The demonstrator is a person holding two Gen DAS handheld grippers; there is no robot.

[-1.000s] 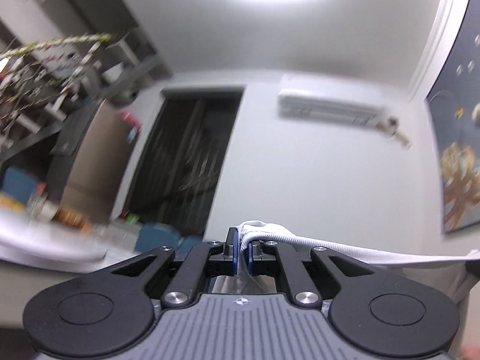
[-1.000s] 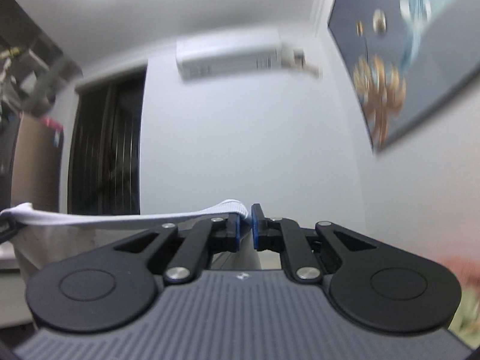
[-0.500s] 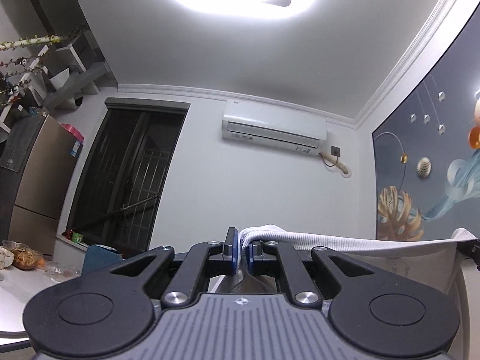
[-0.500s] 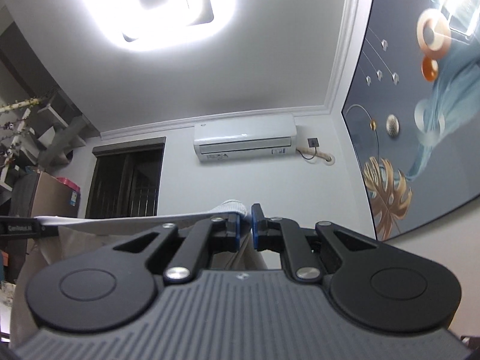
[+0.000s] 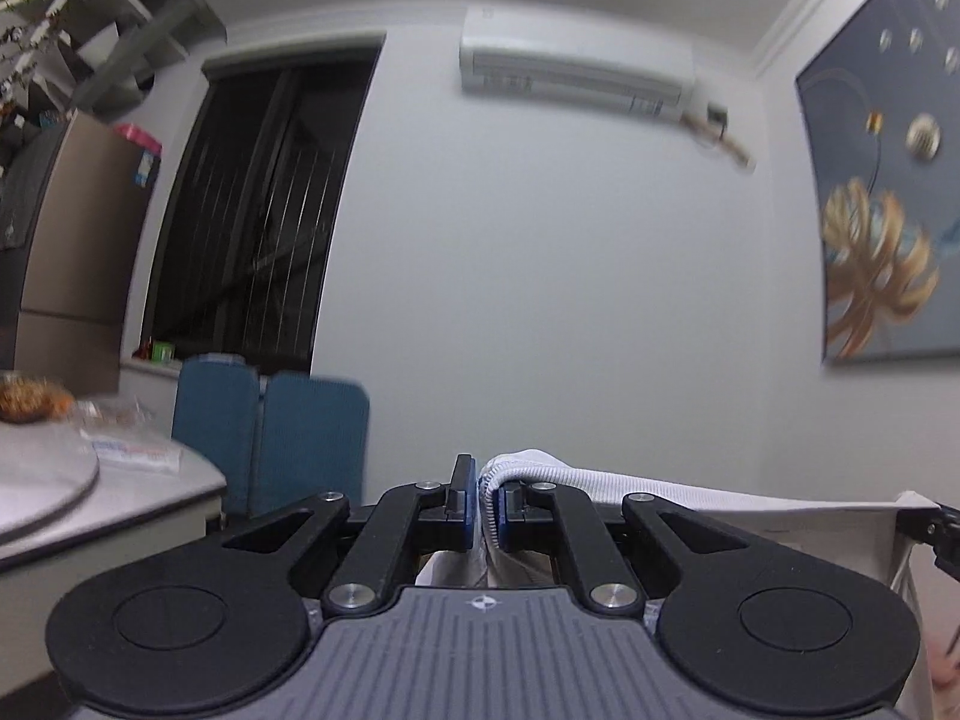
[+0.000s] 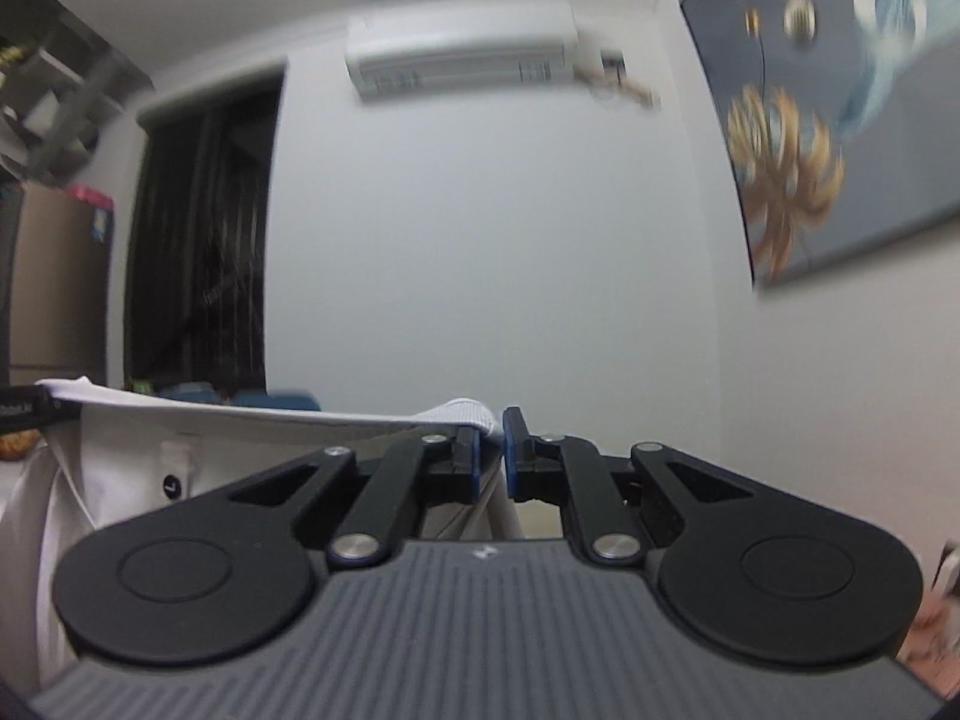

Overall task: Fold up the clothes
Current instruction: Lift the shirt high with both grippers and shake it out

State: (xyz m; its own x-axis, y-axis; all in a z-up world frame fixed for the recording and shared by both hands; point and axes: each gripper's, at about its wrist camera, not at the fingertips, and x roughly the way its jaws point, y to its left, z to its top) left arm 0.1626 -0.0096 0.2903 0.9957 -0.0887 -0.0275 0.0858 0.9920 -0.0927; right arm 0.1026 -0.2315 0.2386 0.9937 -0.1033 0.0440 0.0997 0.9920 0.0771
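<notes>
Left wrist view: the left gripper (image 5: 485, 501) points level at a pale wall. Its blue-padded jaws are clamped on a ribbed edge of a white garment (image 5: 690, 495). The fabric bulges up between the pads, folds over the right one and stretches taut to the right, where the tip of the other gripper pinches its far corner at the frame edge. More cloth hangs below the jaws. Background, blurred: air conditioner (image 5: 576, 75), dark doorway (image 5: 258, 210), wall painting (image 5: 882, 198), blue chairs (image 5: 270, 444), table (image 5: 120, 480) at left.

Right wrist view: the right gripper (image 6: 491, 453) also points level. Jaws pressed together on the same white garment (image 6: 240, 417), its ribbed edge humped over the left pad. The cloth runs taut leftward to the other gripper's tip at the left edge and drapes down below, a small label showing on it.
</notes>
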